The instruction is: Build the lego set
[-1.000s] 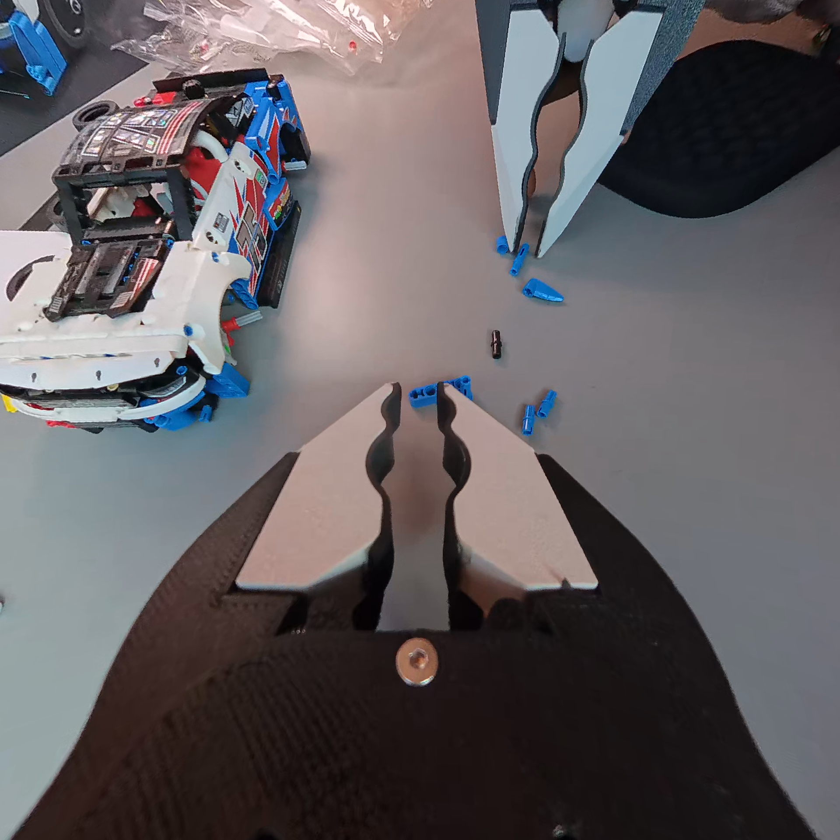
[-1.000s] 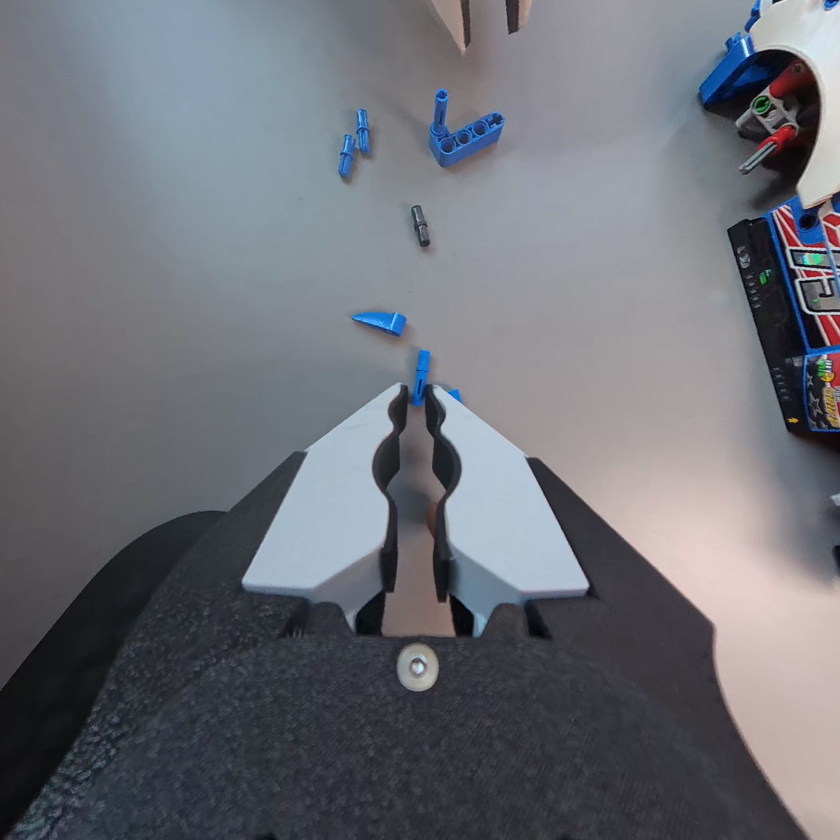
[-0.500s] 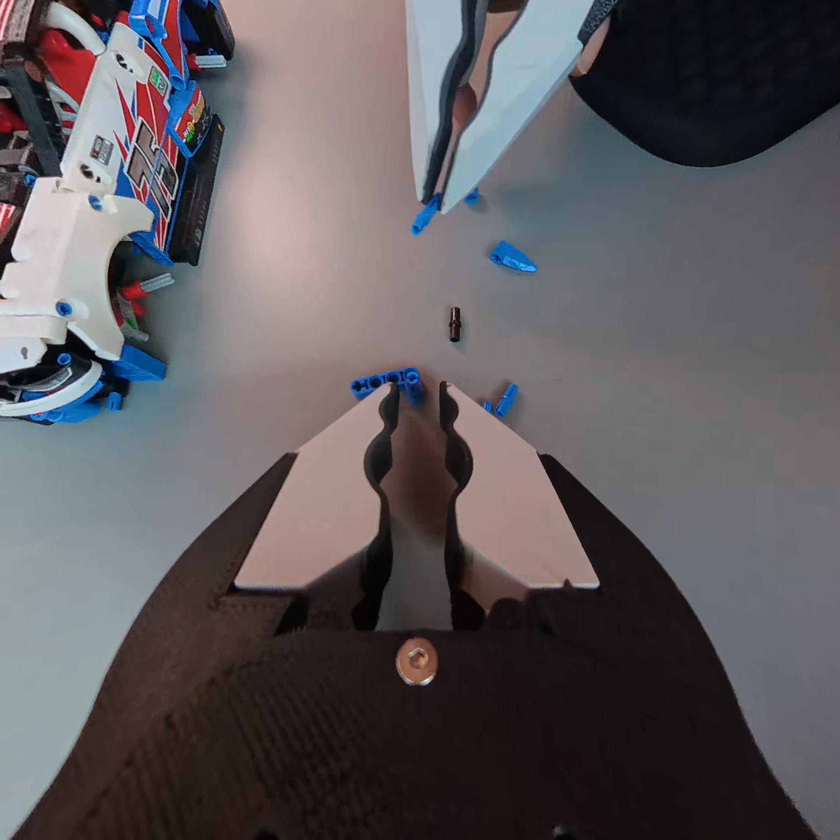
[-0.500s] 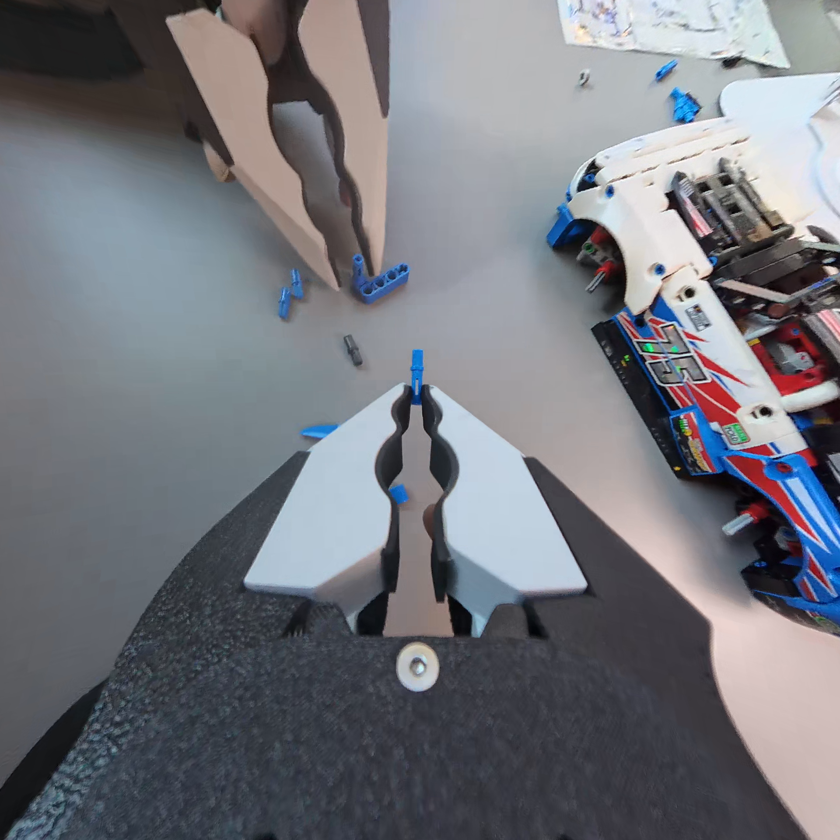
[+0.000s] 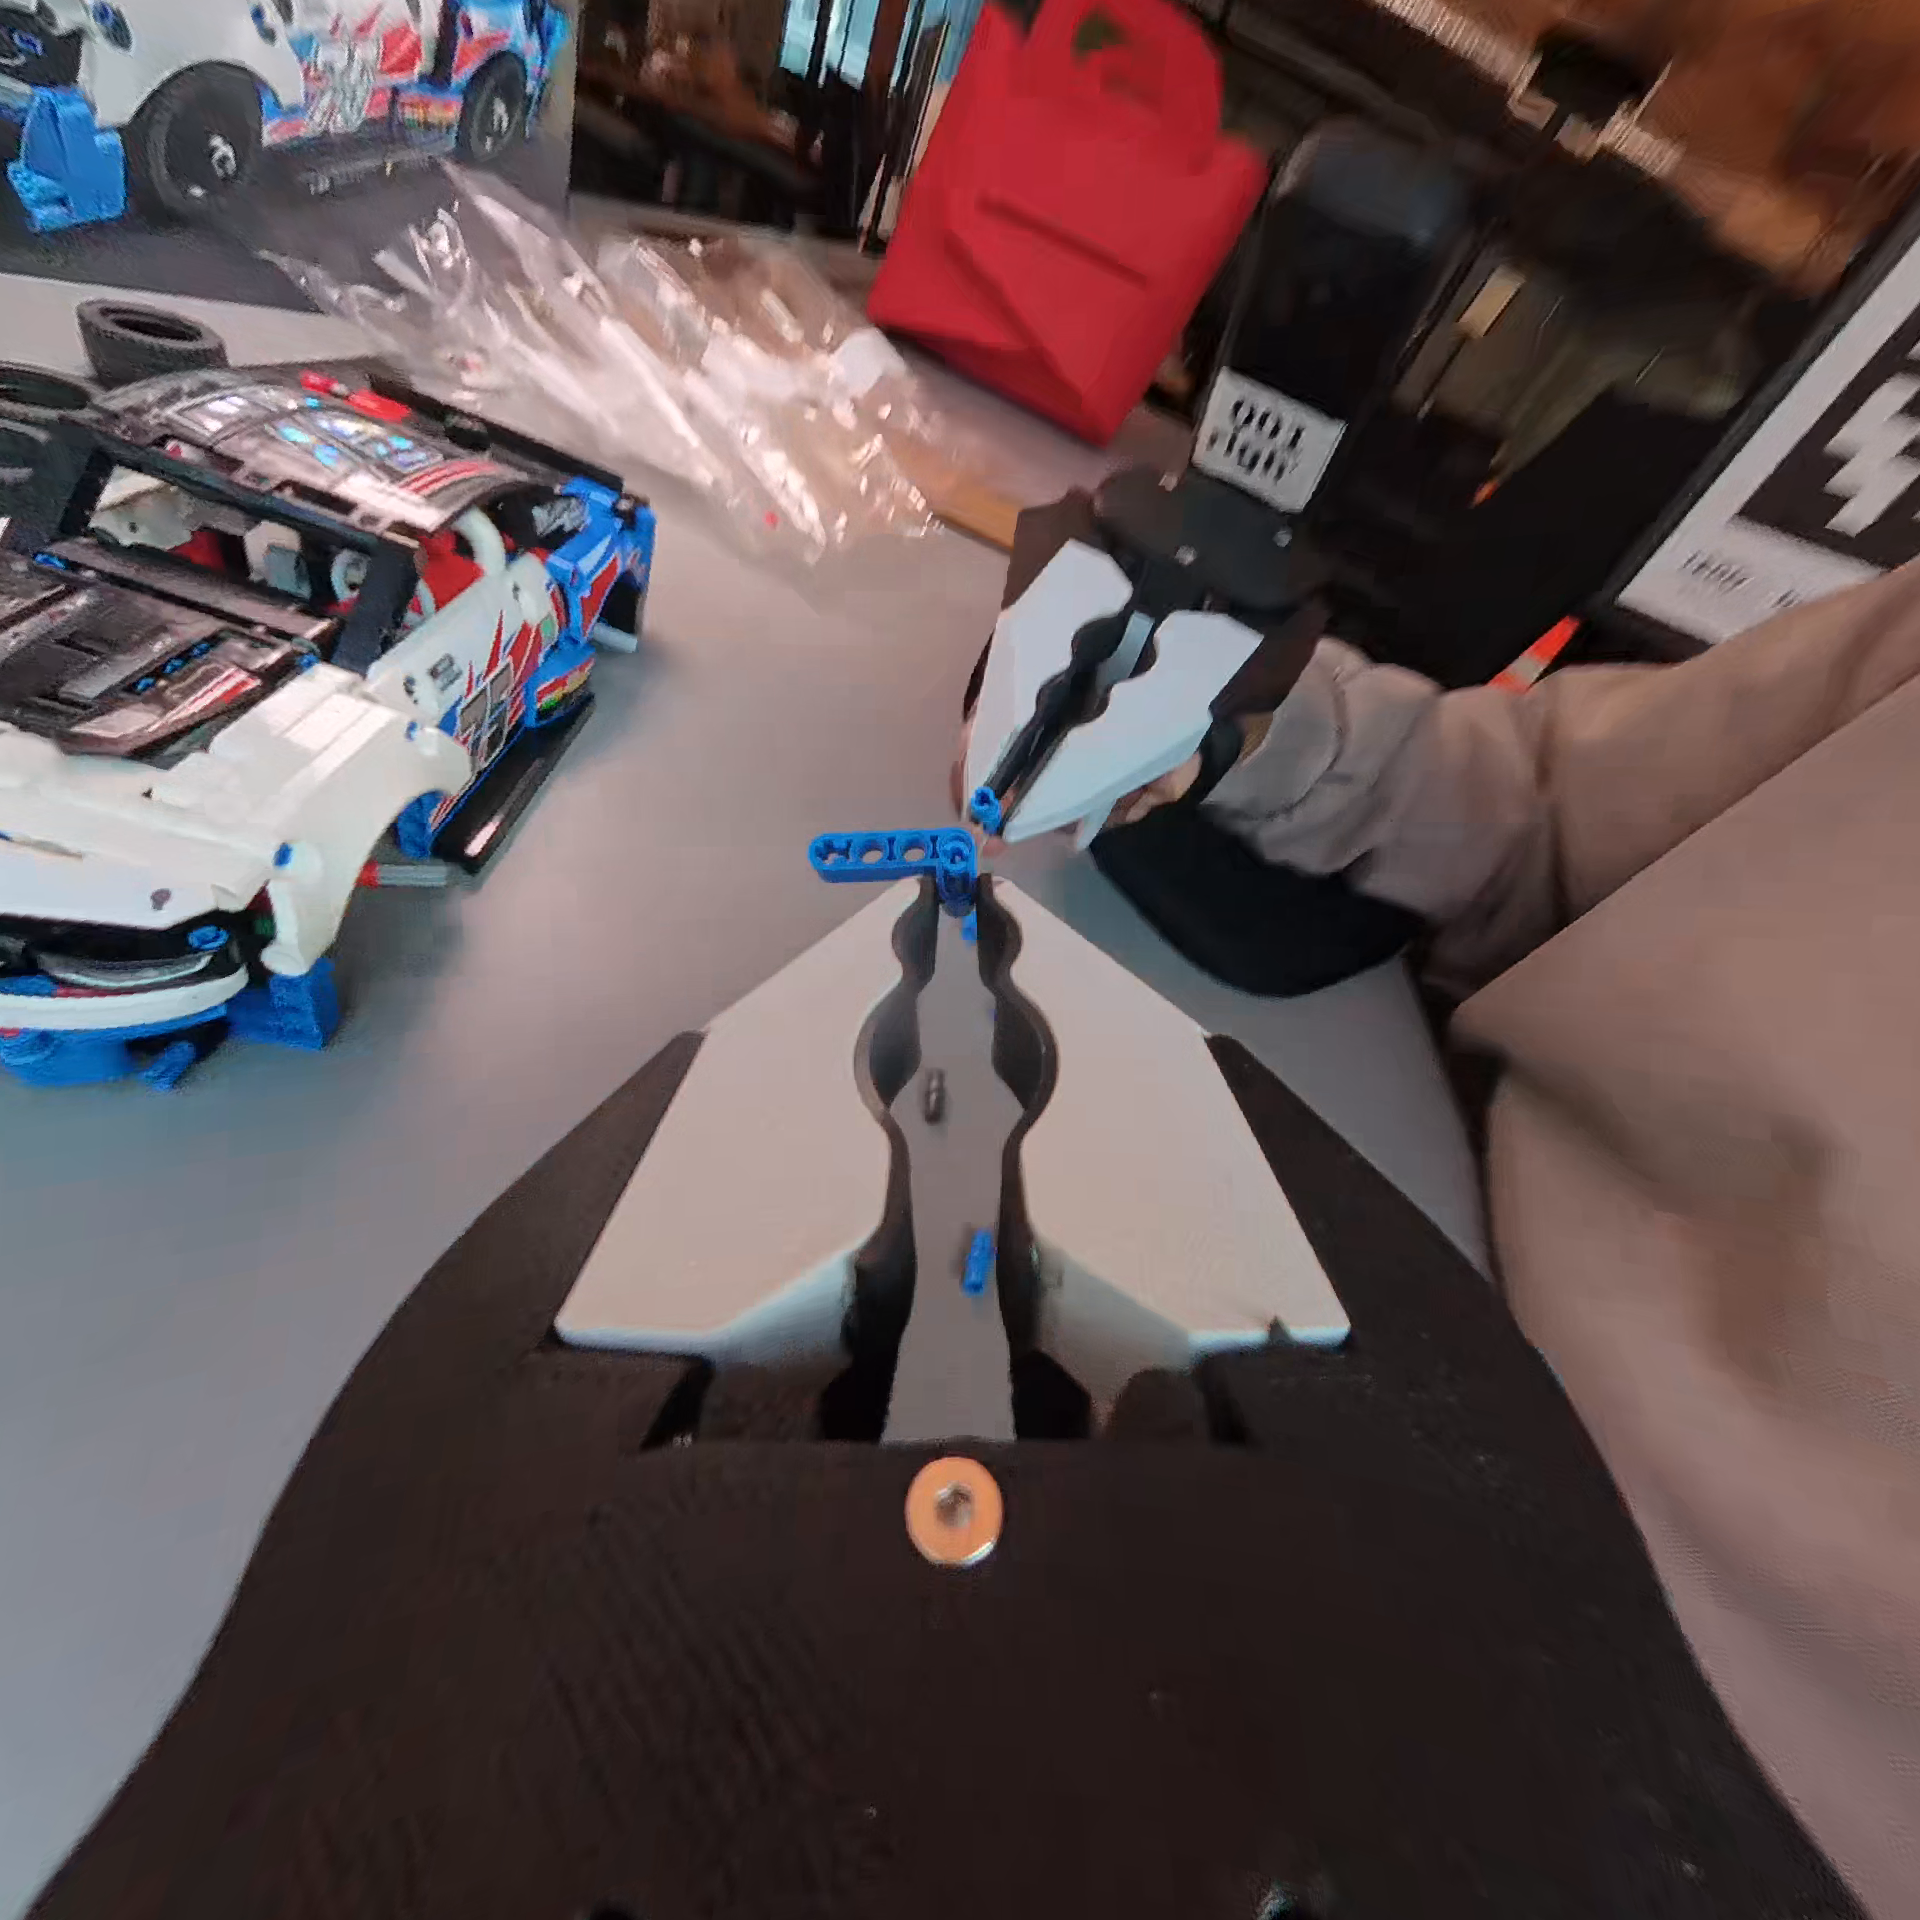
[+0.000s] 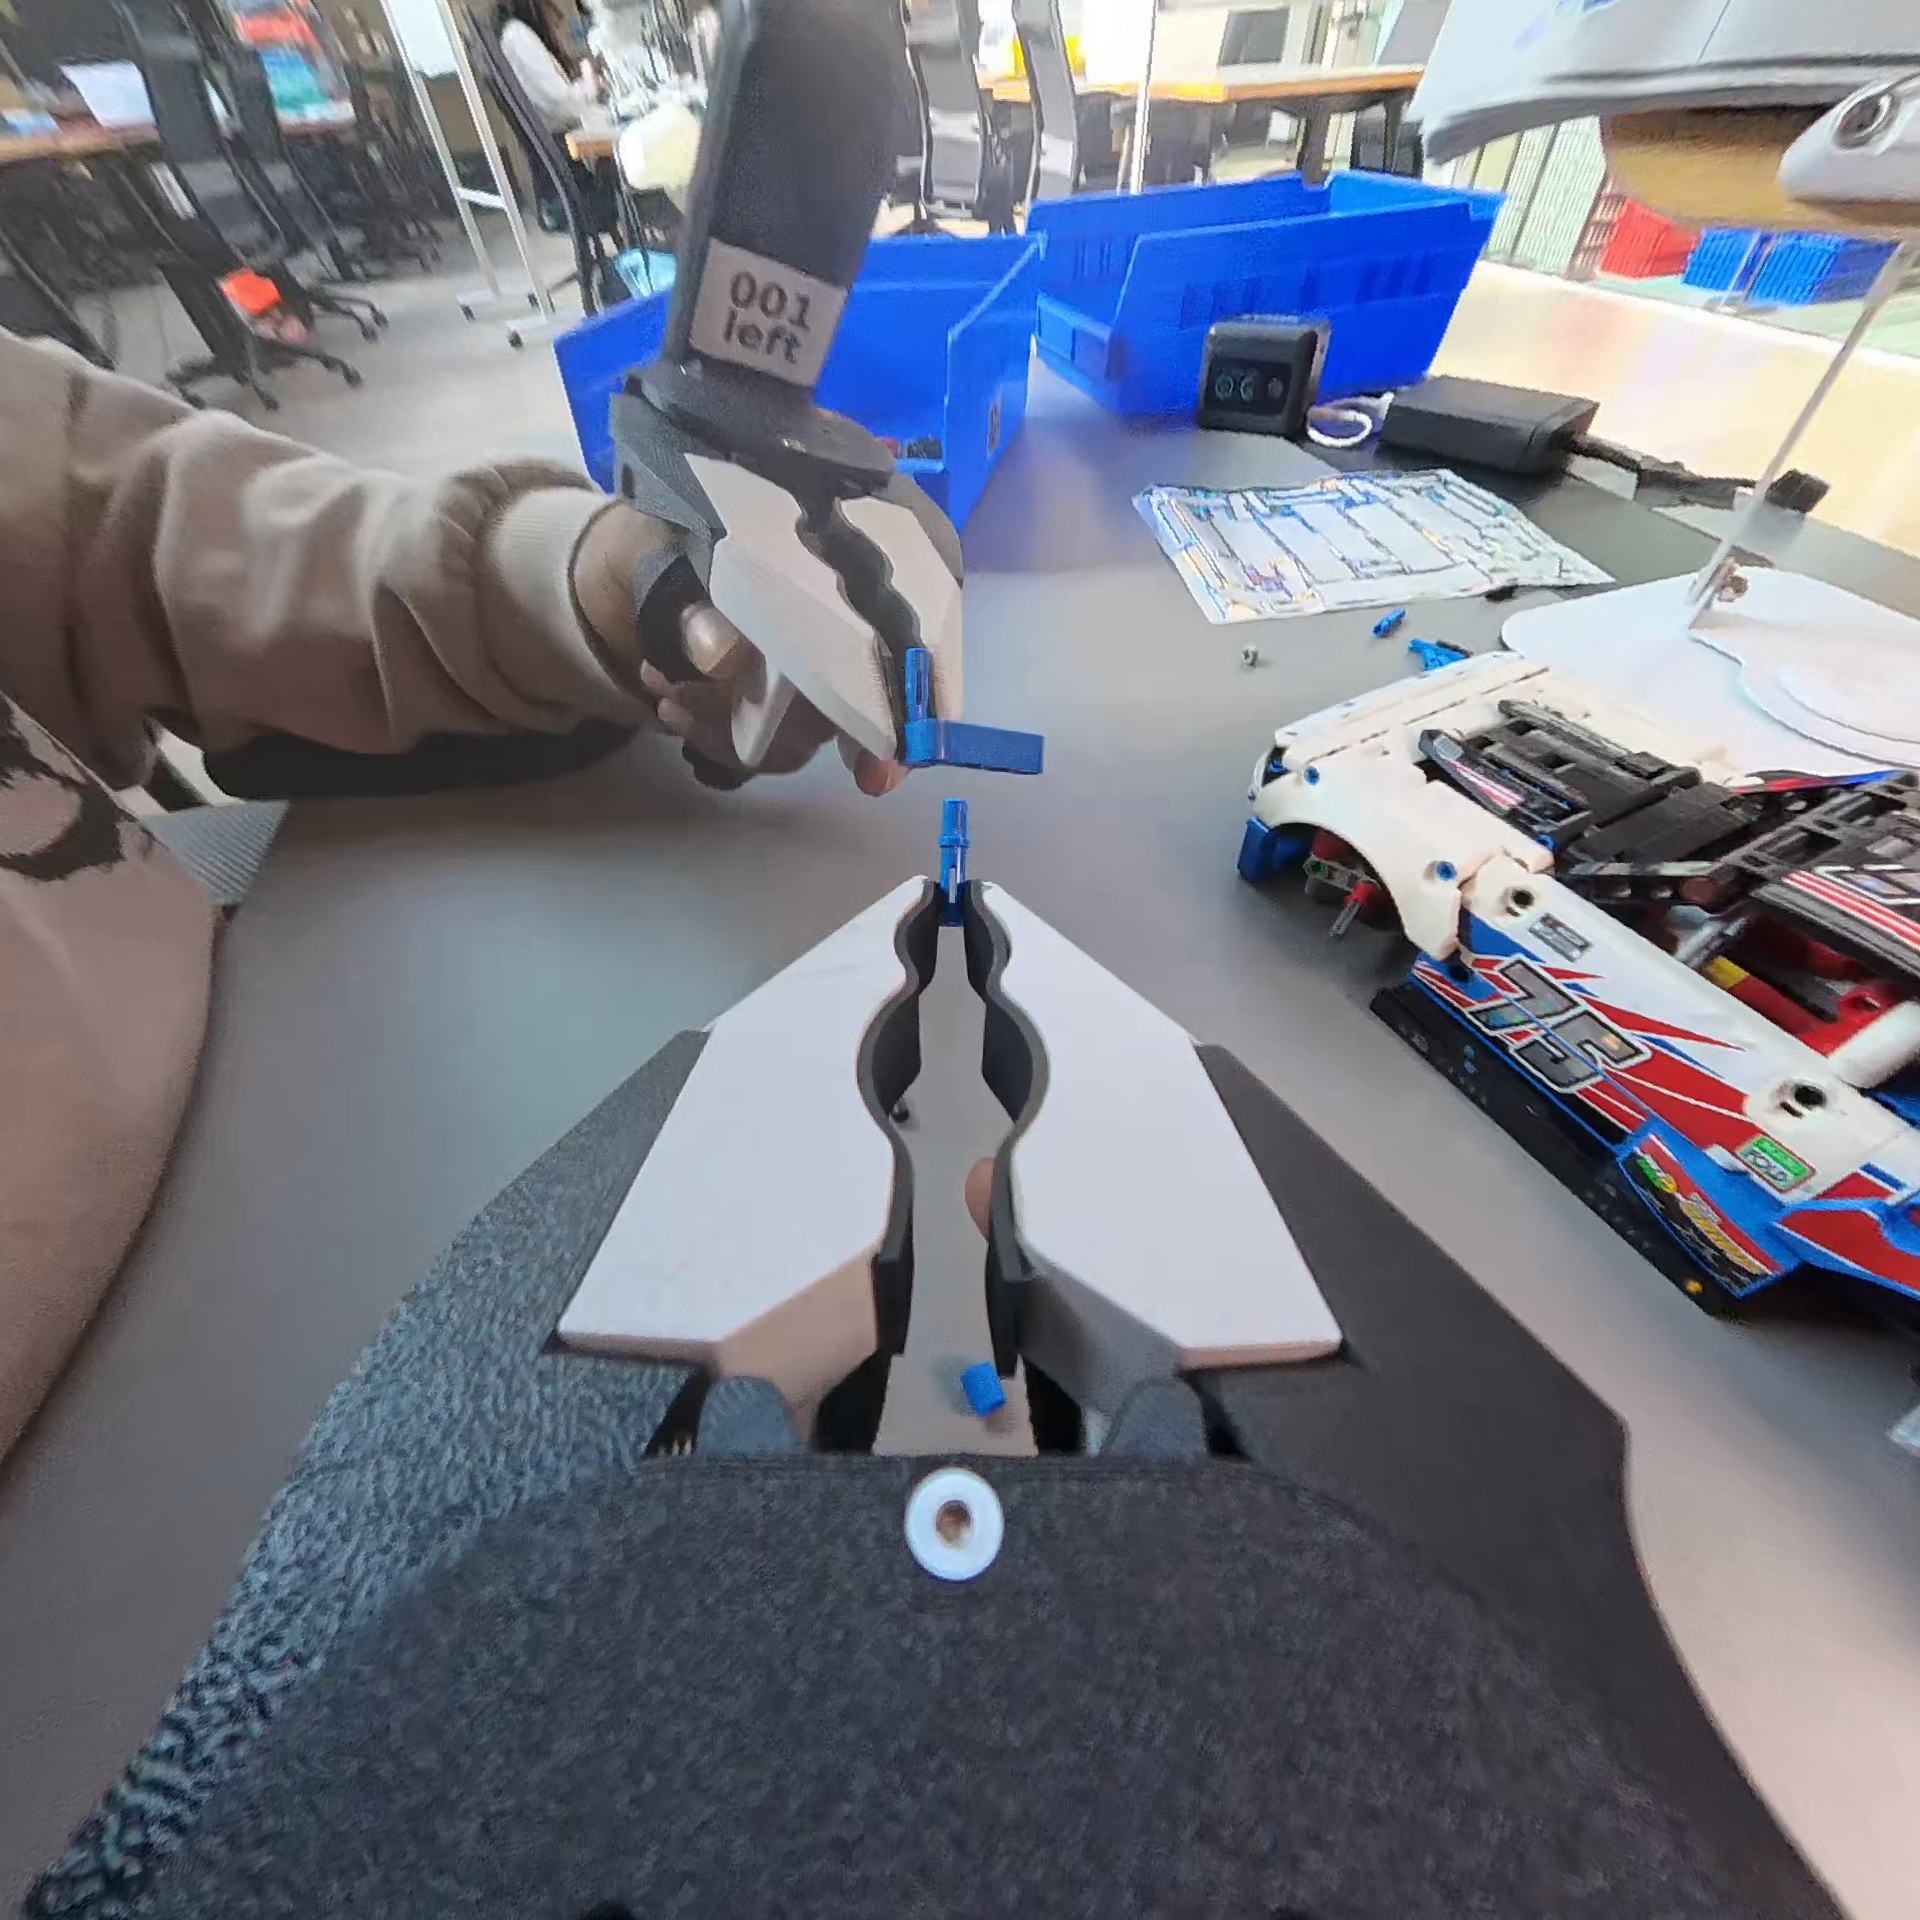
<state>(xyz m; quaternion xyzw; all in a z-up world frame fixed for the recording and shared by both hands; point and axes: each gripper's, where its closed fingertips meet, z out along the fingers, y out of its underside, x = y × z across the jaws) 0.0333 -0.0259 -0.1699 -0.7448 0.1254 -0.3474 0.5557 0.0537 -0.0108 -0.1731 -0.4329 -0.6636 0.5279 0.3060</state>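
The left gripper (image 5: 954,896) jaws pinch a blue angled beam (image 5: 894,852) at their tips. The right gripper (image 6: 952,900) jaws pinch a blue pin (image 6: 953,840), its free end just short of the beam.

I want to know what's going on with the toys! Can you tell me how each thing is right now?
Left tongs: shut on the blue L-shaped beam, held up off the table.
Right tongs: shut on the blue pin, tip pointing at the beam, not yet in.
Race car: partly built, resting on the table.
Black pin: lying loose on the table.
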